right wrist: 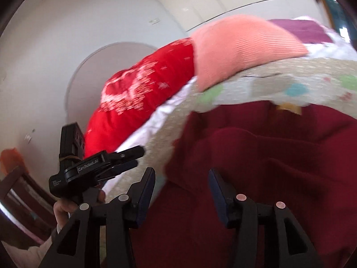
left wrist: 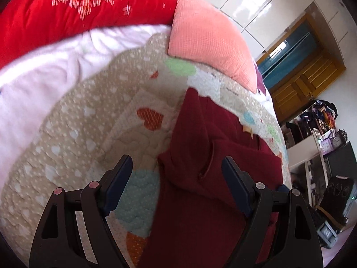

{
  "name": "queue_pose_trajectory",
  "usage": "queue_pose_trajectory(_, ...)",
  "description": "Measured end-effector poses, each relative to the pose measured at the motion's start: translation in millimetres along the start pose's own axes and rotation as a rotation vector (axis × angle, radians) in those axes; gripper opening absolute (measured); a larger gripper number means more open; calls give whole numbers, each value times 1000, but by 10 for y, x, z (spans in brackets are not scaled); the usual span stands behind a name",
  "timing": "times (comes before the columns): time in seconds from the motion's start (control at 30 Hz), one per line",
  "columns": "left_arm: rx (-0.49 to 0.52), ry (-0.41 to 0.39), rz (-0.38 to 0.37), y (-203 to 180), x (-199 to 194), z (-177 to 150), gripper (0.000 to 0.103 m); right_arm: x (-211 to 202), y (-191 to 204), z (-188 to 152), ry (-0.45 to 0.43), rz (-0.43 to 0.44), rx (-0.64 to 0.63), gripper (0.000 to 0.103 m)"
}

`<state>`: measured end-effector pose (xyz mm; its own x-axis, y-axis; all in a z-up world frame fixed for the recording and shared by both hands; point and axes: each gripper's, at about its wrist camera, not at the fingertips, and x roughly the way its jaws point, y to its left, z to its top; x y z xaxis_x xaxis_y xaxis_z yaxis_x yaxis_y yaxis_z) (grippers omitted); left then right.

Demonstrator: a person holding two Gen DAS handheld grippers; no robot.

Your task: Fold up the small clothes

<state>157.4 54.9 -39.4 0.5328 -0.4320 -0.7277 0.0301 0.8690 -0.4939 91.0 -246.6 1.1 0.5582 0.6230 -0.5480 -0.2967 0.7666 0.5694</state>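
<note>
A dark red knit garment (left wrist: 212, 156) lies rumpled on the patterned quilt (left wrist: 89, 120), with a yellowish tag (left wrist: 247, 131) at its far edge. In the left wrist view my left gripper (left wrist: 178, 174) hangs open over the garment's left edge, its pads pressing on nothing. Its right finger is over the red cloth and its left finger over the quilt. The right wrist view shows my right gripper (right wrist: 183, 185) open just above the same garment (right wrist: 267, 167), nothing pinched. To its left, a hand (right wrist: 62, 210) holds the left gripper (right wrist: 138, 157).
A salmon pillow (left wrist: 207, 35) and a bright red blanket (left wrist: 78, 11) lie at the far side of the bed, with a white sheet (left wrist: 44, 71) beside the quilt. Beyond the bed's right edge stand cluttered shelves (left wrist: 319, 129) and a wooden door (left wrist: 301, 80).
</note>
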Motion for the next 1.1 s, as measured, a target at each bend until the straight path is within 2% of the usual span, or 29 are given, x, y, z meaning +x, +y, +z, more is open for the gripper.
queue_pose_trajectory(0.2,103,12,11,-298,136,-105,82,-388,-586,-109,-52,-174,94,48)
queue_pose_trajectory(0.33,171,60,43,-517,366,-156,82,-581,-879,-221,-75,-151,195,48)
queue_pose_trajectory(0.47,248,77,108,-683,593,-209,80,-664,-931,-309,-86,-152,209,48)
queue_pose_trajectory(0.53,264,90,127,-721,699,-206,69,-758,-949,-332,-98,-147,218,48)
queue_pose_trajectory(0.57,269,101,133,-729,751,-207,54,-795,-956,-342,-104,-147,220,48)
queue_pose_trajectory(0.6,272,119,135,-744,801,-211,33,-843,-961,-350,-111,-146,220,48)
queue_pose_trajectory(0.67,272,122,148,-772,803,-200,14,-898,-974,-356,-127,-151,216,48)
queue_pose_trajectory(0.7,277,117,138,-795,768,-192,13,-927,-980,-353,-134,-161,215,48)
queue_pose_trajectory(0.8,305,3,115,-876,390,-77,12,-973,-1017,-285,-154,-231,208,48)
queue_pose_trajectory(0.9,252,-95,103,-788,43,140,12,-943,-1095,-129,-150,-357,199,48)
queue_pose_trajectory(1.0,250,-128,143,-680,-108,211,12,-826,-1249,66,-127,-480,216,56)
queue_pose_trajectory(1.1,243,-141,141,-616,-208,207,12,-622,-1381,223,-91,-483,234,57)
